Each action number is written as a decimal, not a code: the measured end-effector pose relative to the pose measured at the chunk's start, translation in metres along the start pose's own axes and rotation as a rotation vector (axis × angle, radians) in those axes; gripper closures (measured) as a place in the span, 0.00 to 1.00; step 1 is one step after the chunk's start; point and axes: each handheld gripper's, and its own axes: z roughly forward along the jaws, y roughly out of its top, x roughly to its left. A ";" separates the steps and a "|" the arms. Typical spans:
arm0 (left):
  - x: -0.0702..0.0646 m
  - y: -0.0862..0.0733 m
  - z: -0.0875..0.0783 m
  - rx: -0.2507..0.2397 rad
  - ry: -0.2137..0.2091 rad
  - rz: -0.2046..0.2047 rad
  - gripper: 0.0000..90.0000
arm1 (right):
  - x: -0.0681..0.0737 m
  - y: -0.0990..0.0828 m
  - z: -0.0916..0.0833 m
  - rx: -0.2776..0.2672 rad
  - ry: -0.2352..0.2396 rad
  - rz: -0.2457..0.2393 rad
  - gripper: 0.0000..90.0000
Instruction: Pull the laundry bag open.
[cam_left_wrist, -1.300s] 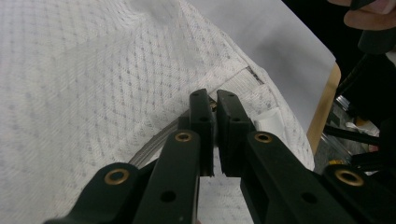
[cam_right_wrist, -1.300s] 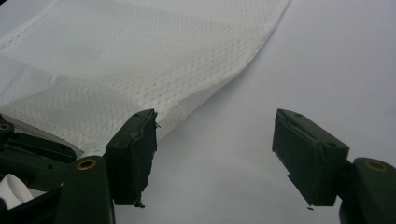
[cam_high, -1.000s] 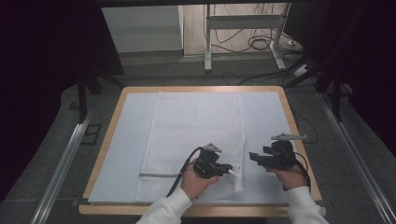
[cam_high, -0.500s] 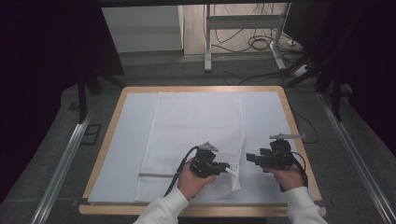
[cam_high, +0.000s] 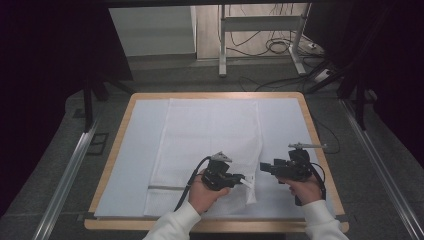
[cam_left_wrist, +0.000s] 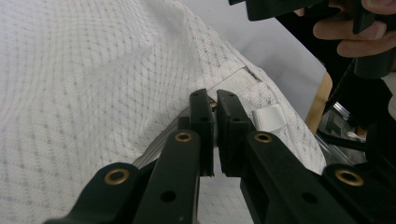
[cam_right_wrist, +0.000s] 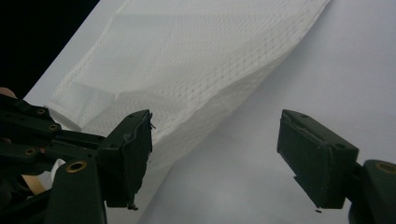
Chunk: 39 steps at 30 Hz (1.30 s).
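1. Left gripper (cam_left_wrist: 215, 100): jaws clamped on the hem of the white mesh cloth (cam_high: 210, 135); the pinched fold hides between the pads, and a white tag (cam_left_wrist: 268, 116) lies just beside the jaws.
2. Right gripper (cam_right_wrist: 215, 154): jaws spread wide, nothing between them; the cloth's lifted edge lies ahead, with the pale mat (cam_high: 290, 125) beneath.
3. Compared with a second earlier, both grippers stay in place.

We see a white cloth (cam_high: 210, 135) with a fine dotted diamond weave, a pale blue-white mat (cam_high: 130, 150), a light-wood table (cam_high: 320, 150) edge and black grippers (cam_high: 243, 179).
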 end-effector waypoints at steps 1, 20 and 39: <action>0.000 0.000 0.001 0.001 0.001 -0.001 0.96 | 0.001 0.000 0.002 0.003 0.006 0.007 0.29; -0.006 0.000 0.008 0.015 0.006 0.014 0.96 | 0.009 -0.005 0.037 0.097 0.051 0.057 0.31; -0.011 0.002 0.014 0.033 0.010 0.027 0.96 | 0.019 -0.007 0.064 0.164 0.065 0.046 0.63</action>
